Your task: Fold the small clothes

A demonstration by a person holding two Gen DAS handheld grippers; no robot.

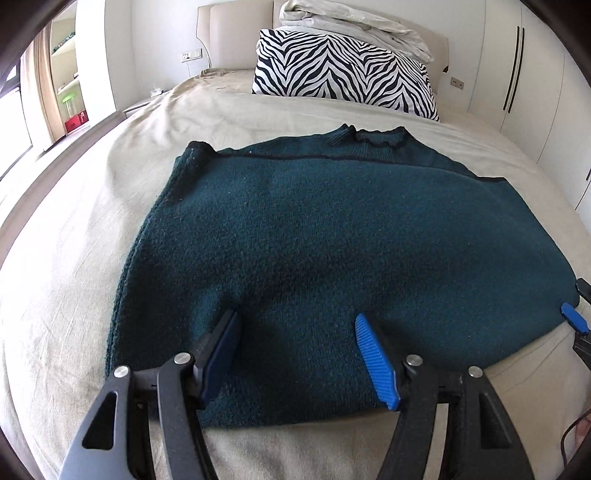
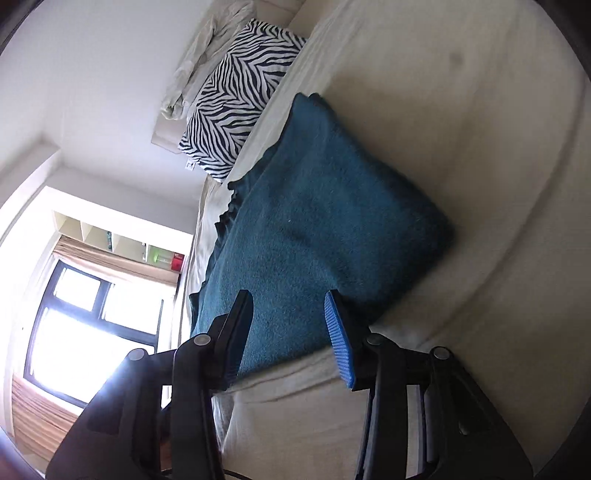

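Observation:
A dark teal knit sweater (image 1: 332,240) lies flat on the beige bed, collar toward the pillow, with its sides folded in. My left gripper (image 1: 295,325) is open, its blue-padded fingers resting over the sweater's near hem. My right gripper (image 2: 288,306) is open over the hem's right end, with the view rolled sideways; the sweater (image 2: 325,206) stretches away from it. One right fingertip (image 1: 574,320) shows at the sweater's right edge in the left wrist view.
A zebra-print pillow (image 1: 343,74) and a crumpled pale sheet (image 1: 351,22) lie at the headboard. The beige bedspread (image 1: 74,277) surrounds the sweater. White wardrobe doors (image 1: 535,74) stand on the right, a window (image 2: 85,325) on the left.

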